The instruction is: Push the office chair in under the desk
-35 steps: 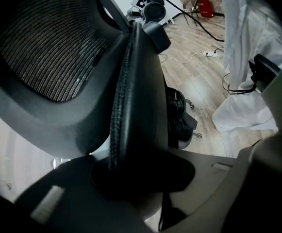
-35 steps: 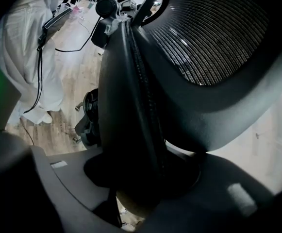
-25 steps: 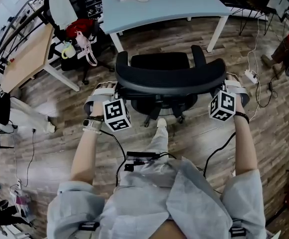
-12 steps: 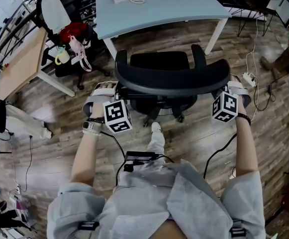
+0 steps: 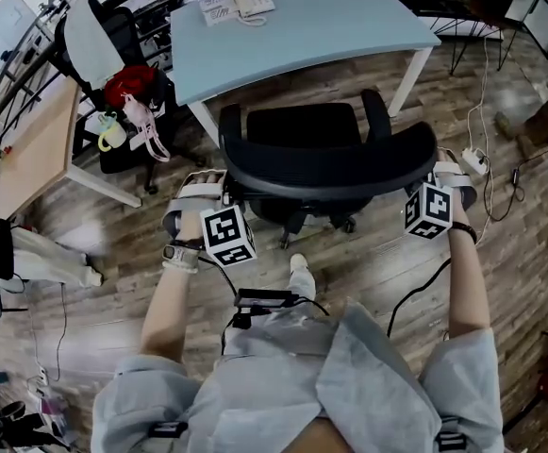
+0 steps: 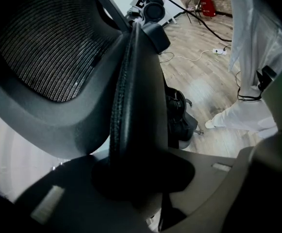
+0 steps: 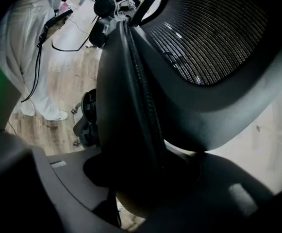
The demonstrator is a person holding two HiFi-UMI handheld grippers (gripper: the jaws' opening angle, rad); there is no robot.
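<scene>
left gripper (image 5: 219,189) and right gripper (image 5: 436,176) each clamp the chair (image 5: 325,159) back's ends; chair sits just short of the desk (image 5: 321,26); push unevenly and it swivels, armrest (image 5: 375,111) clipping the desk leg (image 5: 413,72).

Workroom with a wood-plank floor (image 5: 94,291)
Grey-brown boards under even light; a pale wooden table (image 5: 30,154) stands at the left, just beside a spare chair (image 5: 92,38) hung with a red bag (image 5: 127,85); a white power strip (image 5: 473,162) and a loose cable (image 6: 187,58) lie on the floor
</scene>
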